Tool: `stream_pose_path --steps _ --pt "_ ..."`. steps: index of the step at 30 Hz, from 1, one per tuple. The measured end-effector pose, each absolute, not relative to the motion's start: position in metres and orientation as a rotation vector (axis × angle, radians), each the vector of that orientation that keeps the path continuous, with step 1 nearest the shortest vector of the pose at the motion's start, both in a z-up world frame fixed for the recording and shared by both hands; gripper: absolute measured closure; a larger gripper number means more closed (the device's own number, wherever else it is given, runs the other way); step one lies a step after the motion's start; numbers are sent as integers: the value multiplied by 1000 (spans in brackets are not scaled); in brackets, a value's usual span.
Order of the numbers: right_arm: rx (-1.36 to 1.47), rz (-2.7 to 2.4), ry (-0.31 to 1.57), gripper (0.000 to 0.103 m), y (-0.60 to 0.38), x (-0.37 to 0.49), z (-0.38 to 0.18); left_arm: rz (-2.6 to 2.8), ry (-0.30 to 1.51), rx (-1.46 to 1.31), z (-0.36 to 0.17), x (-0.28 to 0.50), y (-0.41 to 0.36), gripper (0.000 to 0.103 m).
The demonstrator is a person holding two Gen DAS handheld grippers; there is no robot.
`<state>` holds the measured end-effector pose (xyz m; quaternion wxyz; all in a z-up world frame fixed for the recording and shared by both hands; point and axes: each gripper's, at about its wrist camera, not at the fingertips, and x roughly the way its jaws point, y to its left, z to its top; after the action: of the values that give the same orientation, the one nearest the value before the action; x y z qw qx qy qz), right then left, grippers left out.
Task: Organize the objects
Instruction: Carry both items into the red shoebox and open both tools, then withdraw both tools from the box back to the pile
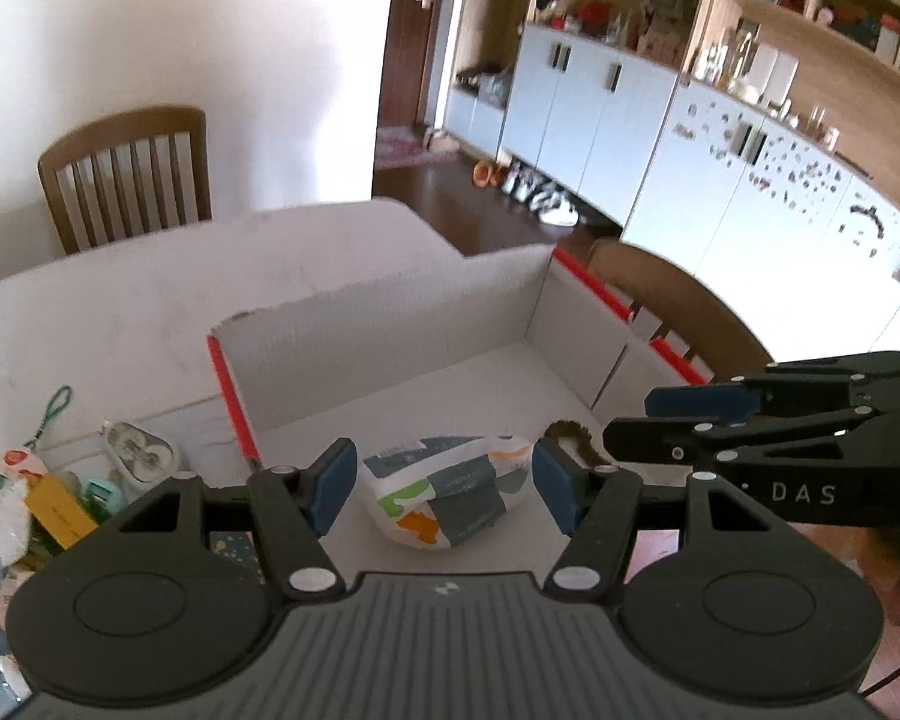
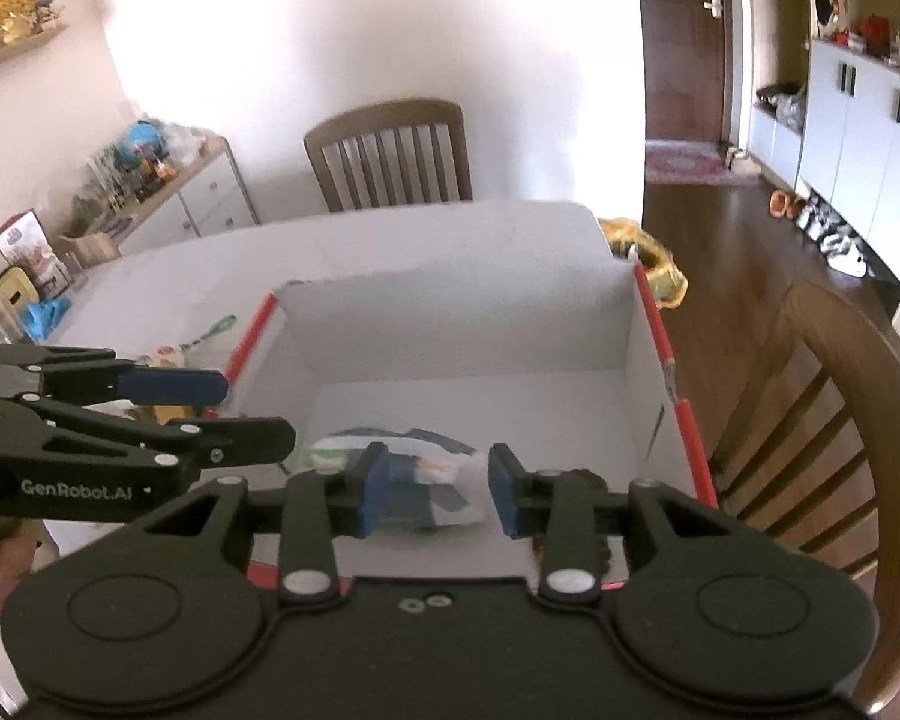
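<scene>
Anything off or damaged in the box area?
The white box has a ragged, torn top edge on its far wall. Inside, the printed packet lies crumpled and skewed, beside a brown frilly item. Nothing spilled.

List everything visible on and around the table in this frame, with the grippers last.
box: one, white with red edges, open, on the table
packet: one, white with grey, green and orange print, lying on the box floor
brown item: one, in the box beside the packet; identity unclear
small items pile: several, mixed colours, on the table left of the box
table: one, white
chairs: two, brown wood, at the table
left gripper: open, above the packet
right gripper: open, above the packet
</scene>
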<state>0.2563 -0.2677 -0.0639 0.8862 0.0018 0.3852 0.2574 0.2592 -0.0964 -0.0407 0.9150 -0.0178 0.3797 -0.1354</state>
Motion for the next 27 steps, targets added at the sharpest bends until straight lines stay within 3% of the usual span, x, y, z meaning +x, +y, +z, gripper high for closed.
stream_pose_path --steps 4,14,21,24,27 --pt "13 538 763 59 -261 239 -53 -281 735 -42 -30 241 -85 39" --pt "25 554 654 36 -231 197 -31 -262 605 -29 -13 191 -42 26" --pt "37 555 610 19 -210 176 -26 -268 561 -35 -9 165 -17 25" --pt "46 553 599 10 -201 169 -26 -259 554 -47 -9 157 -3 18" --pt "44 557 604 7 -190 163 -26 -260 552 -67 -10 149 13 17"
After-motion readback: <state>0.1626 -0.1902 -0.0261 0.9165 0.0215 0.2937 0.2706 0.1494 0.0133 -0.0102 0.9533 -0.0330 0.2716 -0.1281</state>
